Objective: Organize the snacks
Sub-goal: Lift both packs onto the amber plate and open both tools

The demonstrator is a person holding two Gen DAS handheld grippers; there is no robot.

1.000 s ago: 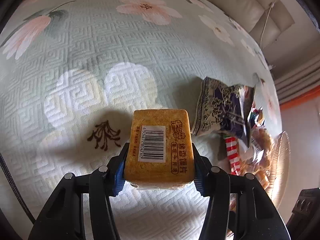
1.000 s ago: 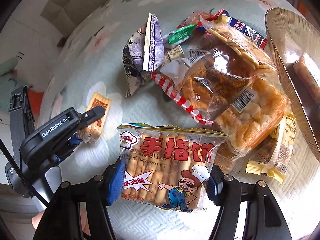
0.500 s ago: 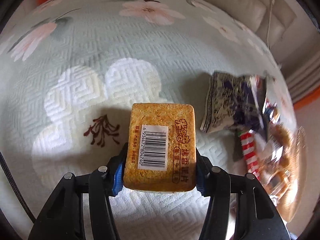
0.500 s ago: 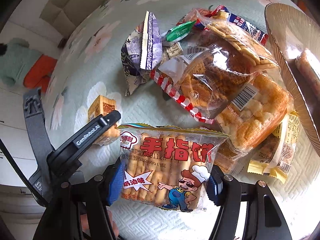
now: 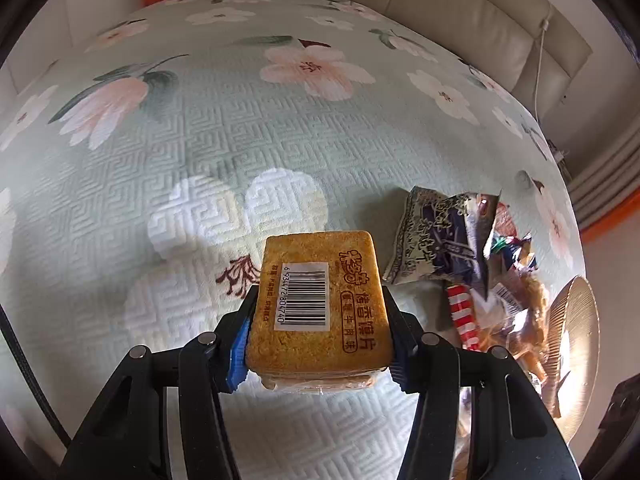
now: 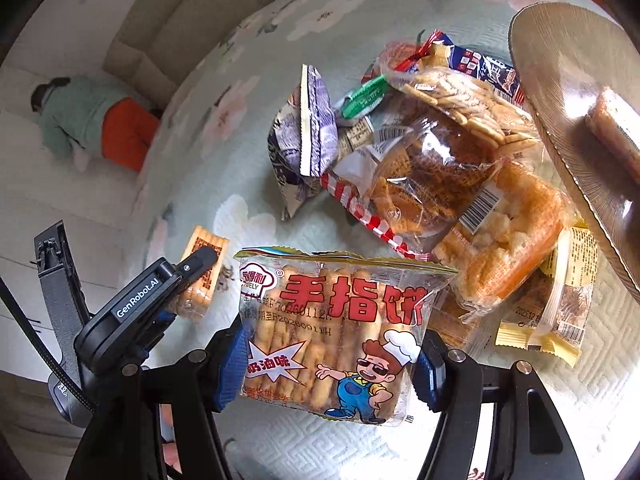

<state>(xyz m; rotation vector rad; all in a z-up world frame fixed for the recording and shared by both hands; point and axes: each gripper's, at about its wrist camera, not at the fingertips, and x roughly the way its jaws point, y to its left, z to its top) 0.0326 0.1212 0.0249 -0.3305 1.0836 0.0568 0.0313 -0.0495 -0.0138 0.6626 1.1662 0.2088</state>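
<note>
The desk (image 5: 224,148) wears a matt, quilted-looking cloth, embossed with a key pattern and printed with flowers; the toast pack (image 5: 320,300) is clear film over a rough, crumbly golden surface, with a paper-like barcode label; the finger-biscuit bag (image 6: 340,332) is glossy, crinkled plastic (it catches glare); the heaped packets (image 6: 452,160) beyond it are shiny clear wrap; the plate (image 6: 560,92) at far right looks ribbed, golden and glossy; each hand-held gripper is matt black plastic with blue pads (image 5: 240,354) and small metal pins.
</note>
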